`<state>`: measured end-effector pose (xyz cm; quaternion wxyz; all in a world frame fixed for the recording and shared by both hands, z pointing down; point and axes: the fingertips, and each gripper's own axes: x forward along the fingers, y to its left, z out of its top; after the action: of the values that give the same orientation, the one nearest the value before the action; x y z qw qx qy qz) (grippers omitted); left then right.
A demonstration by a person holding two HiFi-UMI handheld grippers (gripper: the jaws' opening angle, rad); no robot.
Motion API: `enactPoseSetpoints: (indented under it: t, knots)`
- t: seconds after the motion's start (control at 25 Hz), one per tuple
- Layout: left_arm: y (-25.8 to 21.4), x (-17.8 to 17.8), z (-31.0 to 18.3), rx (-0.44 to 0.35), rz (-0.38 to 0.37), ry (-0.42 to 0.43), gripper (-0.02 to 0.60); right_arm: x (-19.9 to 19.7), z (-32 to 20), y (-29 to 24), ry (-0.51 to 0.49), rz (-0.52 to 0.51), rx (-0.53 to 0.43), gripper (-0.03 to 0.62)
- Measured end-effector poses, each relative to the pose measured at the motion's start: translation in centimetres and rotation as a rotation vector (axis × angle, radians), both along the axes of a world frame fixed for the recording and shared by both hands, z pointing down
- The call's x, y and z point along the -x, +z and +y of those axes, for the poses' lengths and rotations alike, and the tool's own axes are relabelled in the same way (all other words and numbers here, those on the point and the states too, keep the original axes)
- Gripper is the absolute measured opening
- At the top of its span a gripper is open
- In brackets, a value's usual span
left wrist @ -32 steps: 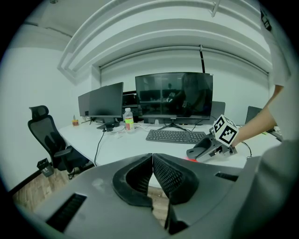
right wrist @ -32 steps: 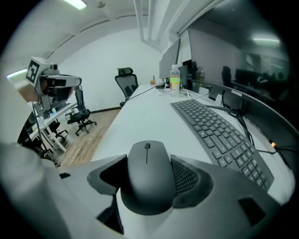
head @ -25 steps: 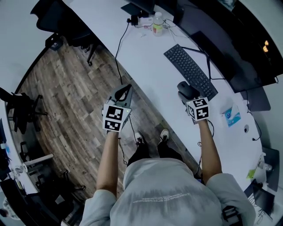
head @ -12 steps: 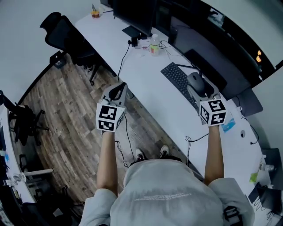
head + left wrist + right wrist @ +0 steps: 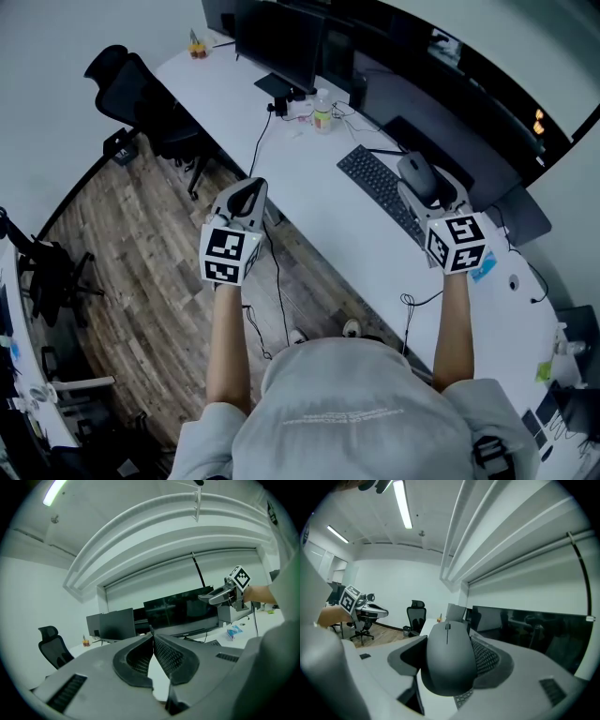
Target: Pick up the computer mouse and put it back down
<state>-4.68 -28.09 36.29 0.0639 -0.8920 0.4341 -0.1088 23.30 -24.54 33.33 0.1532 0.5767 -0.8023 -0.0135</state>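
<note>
The first half of the job looks done. The right gripper point(image 5: 419, 178) has its jaws pinched on the computer mouse point(image 5: 416, 174), one jaw on each flank. In the right gripper view the mouse point(image 5: 447, 656) sits wedged between the ribbed pads with its scroll wheel pointing away, and a sliver of the keyboard's keys shows underneath it. From that I judge the mouse is off the desk point(image 5: 309, 202) and held in the air just past the keyboard's point(image 5: 375, 186) right end, on its far side, though how high it rides above the surface I cannot say.

The left gripper point(image 5: 247, 194) takes no part. Its jaws are pressed together at the tips with nothing between them, as the left gripper view shows plainly, and it hangs well to the keyboard's left, out over the wooden floor beyond the desk's near edge.

What remains is the put-down: lower the mouse onto a bare patch of desk by the keyboard's right end, let the jaws spread, and draw the gripper clear. A cable runs close to that end of the keyboard, so the landing spot wants a little care.
</note>
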Motion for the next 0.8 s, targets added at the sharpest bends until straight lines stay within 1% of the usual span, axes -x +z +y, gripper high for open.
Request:
enactPoseSetpoints:
  t: [0.28,0.52,0.8]
  knots:
    - [-0.3,1.6,-0.3,-0.008,0.01,0.033,0.014,2.0,0.7,-0.6,0.018,-0.001,-0.006,0.291]
    - [0.6,3.3,0.5,0.014,0.015,0.063,0.014,4.1,1.9,-0.5,0.032,0.004,0.006,0.291]
    - [2.7,5.0,-0.3,0.055,0.01,0.048,0.014,5.8,0.0,1.1,0.013,-0.009,0.04,0.291]
